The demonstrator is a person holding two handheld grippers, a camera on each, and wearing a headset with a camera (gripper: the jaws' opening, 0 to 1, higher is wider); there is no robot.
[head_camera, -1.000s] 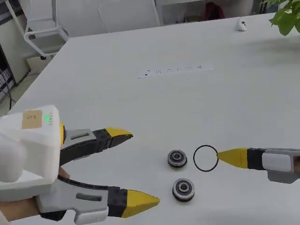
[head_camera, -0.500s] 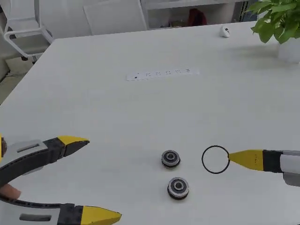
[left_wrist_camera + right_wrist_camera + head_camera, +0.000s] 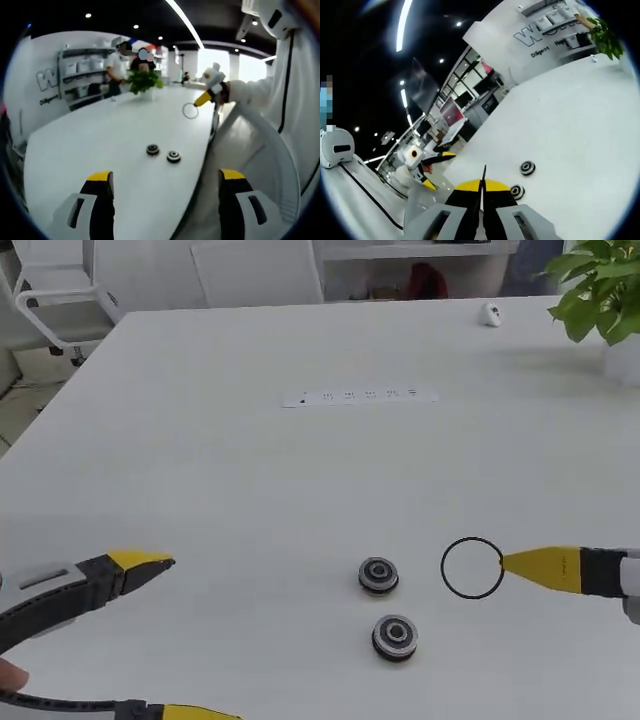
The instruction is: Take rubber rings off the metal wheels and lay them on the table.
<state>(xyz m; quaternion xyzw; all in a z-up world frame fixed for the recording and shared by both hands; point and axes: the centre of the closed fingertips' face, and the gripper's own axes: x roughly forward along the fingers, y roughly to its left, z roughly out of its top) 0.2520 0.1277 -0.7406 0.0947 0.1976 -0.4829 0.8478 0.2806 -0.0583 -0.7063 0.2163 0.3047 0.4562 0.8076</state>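
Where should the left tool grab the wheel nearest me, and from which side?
Probably pinch the nearest wheel across its outer rim, coming down from the left. It lies flat, hub up, and the open left tool sits on that side.

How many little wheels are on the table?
2. The far wheel lies just left of the ring pinched in the right claw; the near wheel lies just below it in the head view. Nothing here could hide more.

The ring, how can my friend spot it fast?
Look at the white table, near the front, right of two wheels. The ring is pinched in the right gripper's yellow tips. It is a thin, empty black hoop; the wheels are thick and solid.
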